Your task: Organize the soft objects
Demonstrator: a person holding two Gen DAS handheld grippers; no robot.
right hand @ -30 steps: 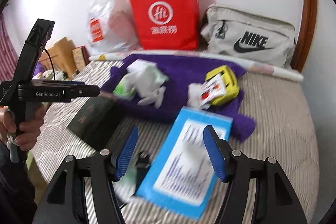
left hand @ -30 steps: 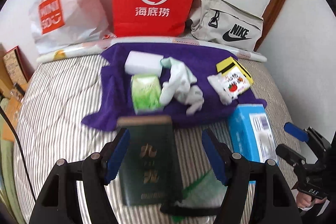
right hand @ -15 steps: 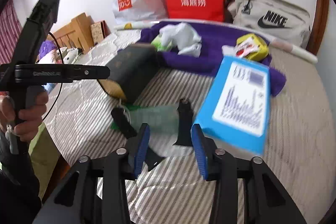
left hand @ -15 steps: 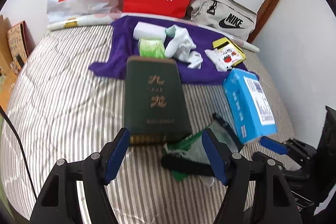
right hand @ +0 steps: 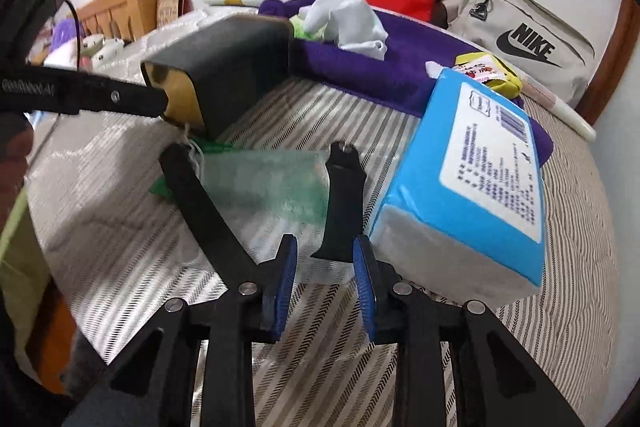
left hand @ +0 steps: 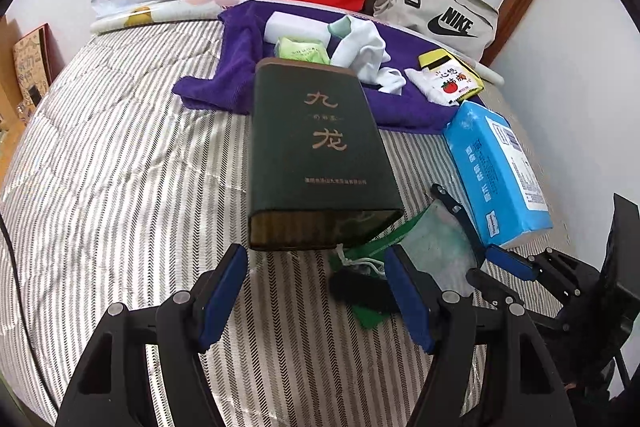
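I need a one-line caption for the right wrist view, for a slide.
Right gripper closing near a black strap over a green mesh pouch, between a dark green tin and a blue tissue pack on a striped bed.

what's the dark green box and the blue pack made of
Dark green box: probably metal tin, satin finish; rounded corners and a brassy, reflective end. Blue pack: soft glossy plastic film, likely over tissues; it shows sheen, and white shows at its end.

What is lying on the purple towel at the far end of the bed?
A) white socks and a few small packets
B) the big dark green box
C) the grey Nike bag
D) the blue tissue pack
A: the purple towel carries the white socks and small packets such as the green one; the dark green box lies mostly on the striped bedcover.
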